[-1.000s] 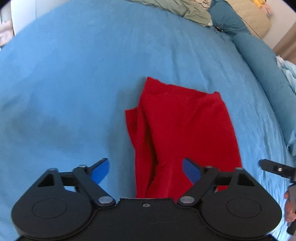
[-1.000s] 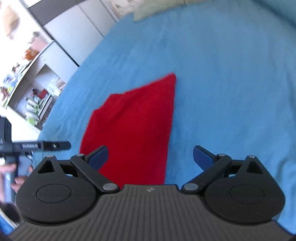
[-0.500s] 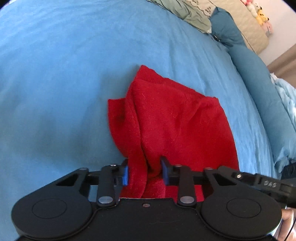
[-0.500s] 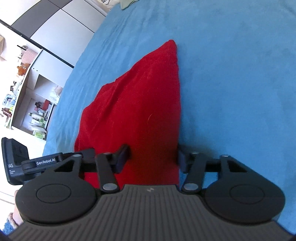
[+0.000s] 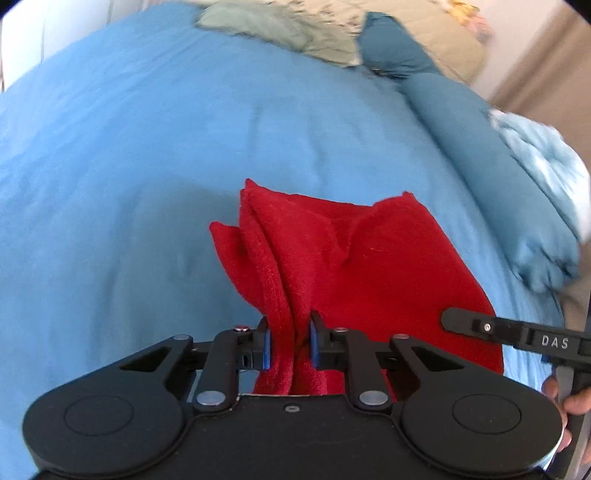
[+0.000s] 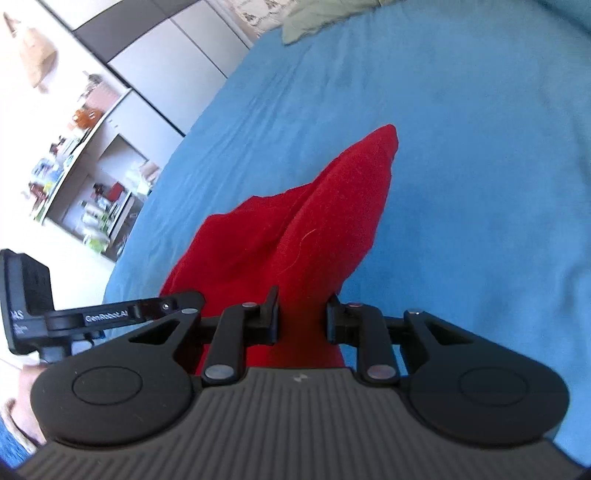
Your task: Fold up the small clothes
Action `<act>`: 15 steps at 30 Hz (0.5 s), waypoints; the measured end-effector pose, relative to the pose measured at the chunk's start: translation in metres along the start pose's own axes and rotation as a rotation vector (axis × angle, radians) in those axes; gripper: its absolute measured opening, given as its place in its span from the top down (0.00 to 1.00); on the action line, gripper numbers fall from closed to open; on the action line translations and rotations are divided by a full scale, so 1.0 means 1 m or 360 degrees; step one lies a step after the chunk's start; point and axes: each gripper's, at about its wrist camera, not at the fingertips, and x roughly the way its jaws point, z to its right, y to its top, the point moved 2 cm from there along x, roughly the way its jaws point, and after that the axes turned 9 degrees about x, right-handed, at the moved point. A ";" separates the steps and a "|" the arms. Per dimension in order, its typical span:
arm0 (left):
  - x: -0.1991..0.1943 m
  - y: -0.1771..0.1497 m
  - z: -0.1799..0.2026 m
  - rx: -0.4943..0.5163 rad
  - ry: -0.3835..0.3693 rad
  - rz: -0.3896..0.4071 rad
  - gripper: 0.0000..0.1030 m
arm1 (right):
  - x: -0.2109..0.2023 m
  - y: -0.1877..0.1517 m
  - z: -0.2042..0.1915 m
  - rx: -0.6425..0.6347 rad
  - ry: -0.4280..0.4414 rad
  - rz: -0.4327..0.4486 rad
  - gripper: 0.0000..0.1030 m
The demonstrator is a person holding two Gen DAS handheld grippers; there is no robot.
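A small red cloth (image 5: pixel 369 266) lies on the blue bed (image 5: pixel 147 184), its near edge raised. My left gripper (image 5: pixel 288 343) is shut on the cloth's near left edge, bunched between the blue pads. In the right wrist view my right gripper (image 6: pixel 302 320) is shut on the near right edge of the same red cloth (image 6: pixel 314 229), which rises in a ridge toward its far corner. The right gripper also shows at the right edge of the left wrist view (image 5: pixel 517 336), and the left gripper shows at the left of the right wrist view (image 6: pixel 110 314).
Teal pillows (image 5: pixel 480 147) and a light blue blanket (image 5: pixel 546 162) lie along the bed's right side. A greenish cloth (image 5: pixel 280 29) lies at the far end. White cupboards and shelves with small items (image 6: pixel 74 147) stand beyond the bed's left side.
Both grippers went from open above the cloth to shut on its near edge. The near edge has lifted and the cloth has bunched into folds.
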 end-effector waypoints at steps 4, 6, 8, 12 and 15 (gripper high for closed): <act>-0.015 -0.039 0.051 0.0085 0.0010 0.0039 0.80 | -0.056 -0.041 0.017 -0.0018 -0.0030 0.0066 0.64; -0.009 -0.060 0.067 0.0090 0.0010 0.0020 0.80 | -0.073 -0.064 0.033 -0.0005 -0.0072 0.0089 0.64; 0.004 -0.082 0.078 0.0105 0.0024 -0.0012 0.80 | -0.078 -0.083 0.052 0.0023 -0.0107 0.0086 0.63; 0.027 -0.115 0.089 0.0166 0.0118 -0.0064 0.79 | -0.062 -0.114 0.087 0.0104 -0.0214 0.0037 0.62; 0.031 -0.125 0.094 0.0255 0.0195 -0.0024 0.73 | -0.056 -0.128 0.101 0.0081 -0.0235 0.0054 0.57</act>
